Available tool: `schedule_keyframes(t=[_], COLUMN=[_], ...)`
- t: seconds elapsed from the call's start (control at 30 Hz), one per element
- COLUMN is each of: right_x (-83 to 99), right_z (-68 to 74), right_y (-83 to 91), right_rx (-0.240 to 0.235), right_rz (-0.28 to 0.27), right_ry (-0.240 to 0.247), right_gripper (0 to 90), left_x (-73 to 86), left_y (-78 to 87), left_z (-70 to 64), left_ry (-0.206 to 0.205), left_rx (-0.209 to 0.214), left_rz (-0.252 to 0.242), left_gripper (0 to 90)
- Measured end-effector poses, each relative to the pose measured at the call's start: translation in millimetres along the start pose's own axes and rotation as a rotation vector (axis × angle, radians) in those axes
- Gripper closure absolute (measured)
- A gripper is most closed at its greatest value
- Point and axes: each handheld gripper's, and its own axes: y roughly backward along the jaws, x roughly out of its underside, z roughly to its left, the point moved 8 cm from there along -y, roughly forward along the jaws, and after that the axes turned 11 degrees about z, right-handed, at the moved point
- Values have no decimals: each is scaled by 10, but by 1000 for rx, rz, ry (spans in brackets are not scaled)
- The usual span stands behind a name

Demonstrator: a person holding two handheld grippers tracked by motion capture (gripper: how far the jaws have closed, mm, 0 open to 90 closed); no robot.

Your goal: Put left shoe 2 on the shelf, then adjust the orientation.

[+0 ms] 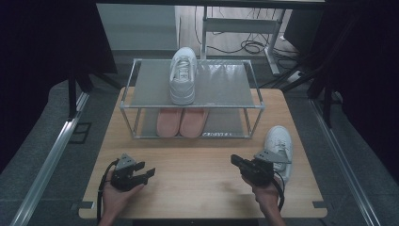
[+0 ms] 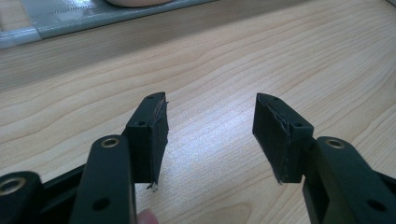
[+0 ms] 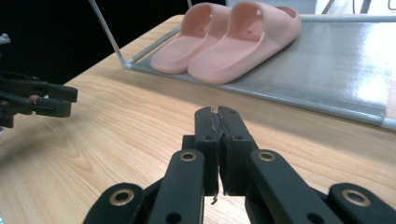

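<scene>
- the shoe rack (image 1: 256, 101) stands at the far middle of the table (image 1: 197, 183); one white sneaker (image 1: 183, 75) sits on its top shelf and a pair of pink slippers (image 1: 181, 122) on its bottom shelf.
- a second white sneaker (image 1: 279, 150) lies on the table off the rack's front right corner, just beside the right gripper (image 1: 236, 161) and partly behind it, not grasped.
- the right gripper, held in a hand (image 1: 266, 193) in front of the rack, points left with its jaws pressed together on nothing.
- the left gripper (image 1: 147, 174), near the rack's front left, points right, jaws spread apart and empty.
</scene>
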Motion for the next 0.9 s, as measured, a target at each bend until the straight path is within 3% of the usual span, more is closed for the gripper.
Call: schedule_keyframes(t=[0.6, 0.7, 0.9], right_x=[105, 107, 154], right_z=[-109, -102, -151], right_y=[181, 194, 251], right_rx=[64, 48, 98], right_rz=[-3, -15, -10], right_ry=[-17, -33, -29], right_gripper=[874, 877, 886], left_x=[-31, -36, -53], left_y=[-37, -47, -61], left_z=[-22, -16, -22], left_ry=[-9, -9, -8], left_rx=[10, 10, 12], left_rz=[4, 6, 7], left_gripper=[458, 458, 458])
